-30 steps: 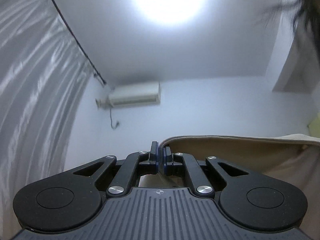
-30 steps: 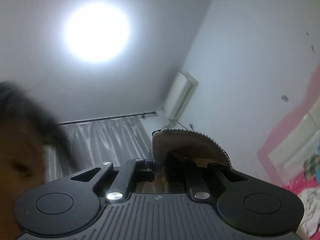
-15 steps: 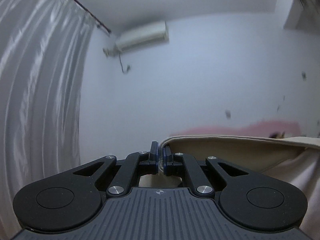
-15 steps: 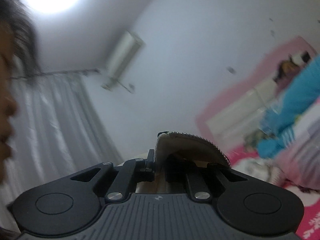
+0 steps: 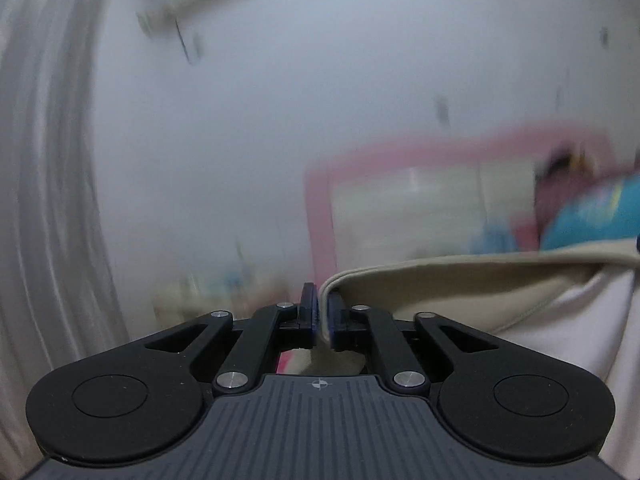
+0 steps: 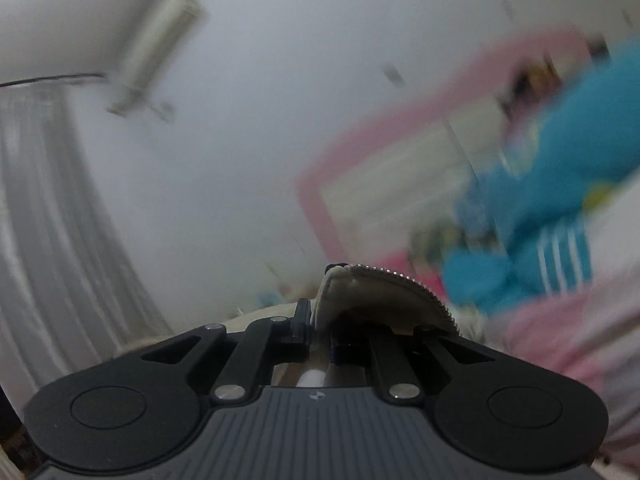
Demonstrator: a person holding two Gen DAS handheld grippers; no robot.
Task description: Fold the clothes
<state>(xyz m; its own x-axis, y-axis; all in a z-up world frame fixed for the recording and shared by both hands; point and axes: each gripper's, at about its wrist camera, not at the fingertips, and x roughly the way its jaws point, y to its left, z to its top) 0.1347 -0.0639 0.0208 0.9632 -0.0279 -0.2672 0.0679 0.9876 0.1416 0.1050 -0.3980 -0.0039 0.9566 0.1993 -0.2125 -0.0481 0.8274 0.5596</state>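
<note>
A beige garment (image 5: 460, 284) with a pale lining is held up in the air by both grippers. My left gripper (image 5: 322, 312) is shut on its hem corner, and the cloth stretches off to the right edge of that view. In the right wrist view, my right gripper (image 6: 320, 320) is shut on a beige edge (image 6: 376, 296) that carries a metal zipper (image 6: 424, 294), curving over the right finger. Both views are blurred by motion.
A bed with a pink headboard (image 6: 360, 136) and pink bedding (image 6: 560, 328) lies ahead, with blue clothes (image 6: 568, 152) heaped on it. White curtains (image 5: 44, 200) hang at the left, and an air conditioner (image 6: 160, 40) sits high on the white wall.
Both grippers have tilted down from the ceiling and its lamp toward the wall and the bed, still holding the garment. The person's head has left both views.
</note>
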